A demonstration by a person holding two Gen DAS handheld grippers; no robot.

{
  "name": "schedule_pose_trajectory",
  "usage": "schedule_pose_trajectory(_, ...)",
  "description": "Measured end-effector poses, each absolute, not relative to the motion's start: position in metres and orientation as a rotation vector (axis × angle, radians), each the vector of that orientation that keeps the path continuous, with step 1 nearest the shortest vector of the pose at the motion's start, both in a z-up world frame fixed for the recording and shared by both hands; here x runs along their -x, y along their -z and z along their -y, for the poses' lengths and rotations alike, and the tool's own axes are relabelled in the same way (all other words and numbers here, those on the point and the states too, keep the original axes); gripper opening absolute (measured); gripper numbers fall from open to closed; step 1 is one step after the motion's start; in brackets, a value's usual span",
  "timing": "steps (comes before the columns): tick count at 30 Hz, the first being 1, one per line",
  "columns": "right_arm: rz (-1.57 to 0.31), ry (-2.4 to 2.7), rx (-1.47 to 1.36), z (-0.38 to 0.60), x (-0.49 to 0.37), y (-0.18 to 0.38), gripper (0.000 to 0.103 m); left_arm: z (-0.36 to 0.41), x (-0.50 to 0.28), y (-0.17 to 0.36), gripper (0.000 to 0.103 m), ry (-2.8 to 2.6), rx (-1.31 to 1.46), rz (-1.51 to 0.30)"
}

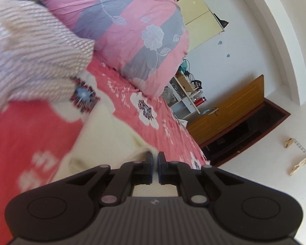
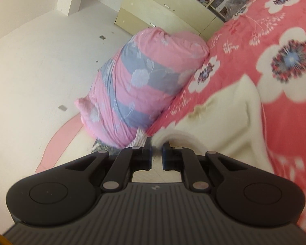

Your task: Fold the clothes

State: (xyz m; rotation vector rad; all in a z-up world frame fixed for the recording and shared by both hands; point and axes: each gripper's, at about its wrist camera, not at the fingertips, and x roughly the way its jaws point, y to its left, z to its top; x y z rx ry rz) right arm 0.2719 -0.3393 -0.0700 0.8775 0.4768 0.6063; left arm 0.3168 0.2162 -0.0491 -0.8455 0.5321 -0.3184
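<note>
**Cream garment pinched at both grippers, over the bed**

Cream garment (image 1: 104,138) spread partly over the red flowered bedsheet (image 1: 16,138), blurred in both views, so probably in motion. One edge bunched up at the left gripper (image 1: 155,159): jaws nearly pressed together, thin sliver of cream fabric between them, so pinching the cloth edge. Likely held there to lift or carry a corner across for a fold.

Same garment in the right wrist view (image 2: 230,110), humped and curling toward the right gripper (image 2: 157,150). Jaws narrowly apart with pale fabric in the gap; looks like a pinch on a thicker fold of cloth, though blur leaves the contact not fully sure. Two-point hold fits keeping an edge taut and straight while folding.

How far the fold has gone: cannot tell, garment shape too smeared; no clean crease visible.

Striped knit fabric (image 1: 30,47) looming close at upper left in the left view, another item or a pile, unclear which. Pink and grey flowered bundle of bedding (image 2: 140,85) stood against the bed's end, clear of the garment. Beyond: pale cabinet (image 2: 165,14), wooden door (image 1: 228,112), cluttered shelf (image 1: 185,96).
</note>
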Motion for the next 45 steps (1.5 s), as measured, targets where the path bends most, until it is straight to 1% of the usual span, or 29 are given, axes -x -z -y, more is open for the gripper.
schedule_pose_trajectory(6, -0.467, -0.572, -0.908, 0.343, -0.359, 0.077, 0.007, -0.198, -0.420, 0.050, 0.005, 0.293, 0.805, -0.544)
schedule_pose_trajectory(9, -0.472, -0.548, -0.929, 0.345, -0.409, 0.085, 0.007, -0.186, -0.468, 0.064, 0.005, 0.255, 0.773, -0.565)
schedule_pose_trajectory(13, -0.516, -0.480, -0.957, 0.344, -0.466, 0.120, 0.007, -0.171, -0.521, 0.099, 0.007, 0.209, 0.711, -0.613)
schedule_pose_trajectory(15, -0.566, -0.423, -0.968, 0.342, -0.492, 0.146, 0.007, -0.166, -0.543, 0.124, 0.009, 0.189, 0.694, -0.662)
schedule_pose_trajectory(16, -0.601, -0.385, -0.973, 0.341, -0.504, 0.161, 0.008, -0.167, -0.549, 0.135, 0.014, 0.174, 0.704, -0.686)
schedule_pose_trajectory(17, -0.646, -0.339, -1.001, 0.342, -0.511, 0.177, 0.008, -0.170, -0.552, 0.142, 0.015, 0.158, 0.716, -0.698)
schedule_pose_trajectory(18, -0.670, -0.329, -1.048, 0.342, -0.516, 0.188, 0.008, -0.174, -0.551, 0.143, 0.016, 0.152, 0.742, -0.690)
schedule_pose_trajectory(19, -0.660, -0.344, -1.109, 0.346, -0.515, 0.195, 0.008, -0.180, -0.547, 0.139, 0.026, 0.160, 0.782, -0.659)
schedule_pose_trajectory(20, -0.653, -0.353, -1.150, 0.350, -0.513, 0.195, 0.010, -0.187, -0.543, 0.135, 0.042, 0.168, 0.822, -0.627)
schedule_pose_trajectory(21, -0.646, -0.360, -1.190, 0.354, -0.511, 0.194, 0.012, -0.196, -0.534, 0.128, 0.047, 0.169, 0.865, -0.581)
schedule_pose_trajectory(22, -0.634, -0.353, -1.195, 0.357, -0.508, 0.188, 0.020, -0.204, -0.525, 0.120, 0.048, 0.162, 0.898, -0.538)
schedule_pose_trajectory(23, -0.603, -0.320, -1.179, 0.362, -0.502, 0.180, 0.033, -0.213, -0.516, 0.112, 0.048, 0.162, 0.925, -0.506)
schedule_pose_trajectory(24, -0.562, -0.283, -1.161, 0.367, -0.496, 0.170, 0.041, -0.221, -0.508, 0.104, 0.048, 0.166, 0.943, -0.488)
schedule_pose_trajectory(25, -0.524, -0.263, -1.160, 0.373, -0.488, 0.161, 0.051, -0.229, -0.497, 0.095, 0.049, 0.163, 0.949, -0.482)
schedule_pose_trajectory(28, -0.480, -0.251, -1.203, 0.388, -0.466, 0.141, 0.052, -0.241, -0.457, 0.073, 0.051, 0.170, 0.891, -0.495)
schedule_pose_trajectory(30, -0.491, -0.267, -1.177, 0.388, -0.439, 0.129, 0.053, -0.246, -0.424, 0.063, 0.058, 0.179, 0.835, -0.516)
schedule_pose_trajectory(32, -0.511, -0.291, -1.151, 0.386, -0.407, 0.119, 0.057, -0.246, -0.387, 0.070, 0.061, 0.169, 0.809, -0.559)
schedule_pose_trajectory(35, -0.563, -0.338, -1.139, 0.380, -0.343, 0.122, 0.063, -0.245, -0.333, 0.084, 0.061, 0.156, 0.791, -0.632)
schedule_pose_trajectory(37, -0.610, -0.342, -1.120, 0.375, -0.302, 0.131, 0.064, -0.240, -0.304, 0.102, 0.062, 0.197, 0.831, -0.655)
schedule_pose_trajectory(40, -0.707, -0.329, -1.116, 0.364, -0.258, 0.154, 0.065, -0.223, -0.288, 0.132, 0.066, 0.263, 0.876, -0.698)
schedule_pose_trajectory(42, -0.749, -0.315, -1.133, 0.357, -0.238, 0.170, 0.065, -0.212, -0.294, 0.152, 0.066, 0.246, 0.915, -0.729)
schedule_pose_trajectory(44, -0.775, -0.274, -1.165, 0.352, -0.237, 0.185, 0.065, -0.205, -0.305, 0.167, 0.064, 0.210, 0.943, -0.747)
schedule_pose_trajectory(45, -0.768, -0.265, -1.157, 0.349, -0.242, 0.188, 0.065, -0.202, -0.311, 0.168, 0.064, 0.189, 0.940, -0.726)
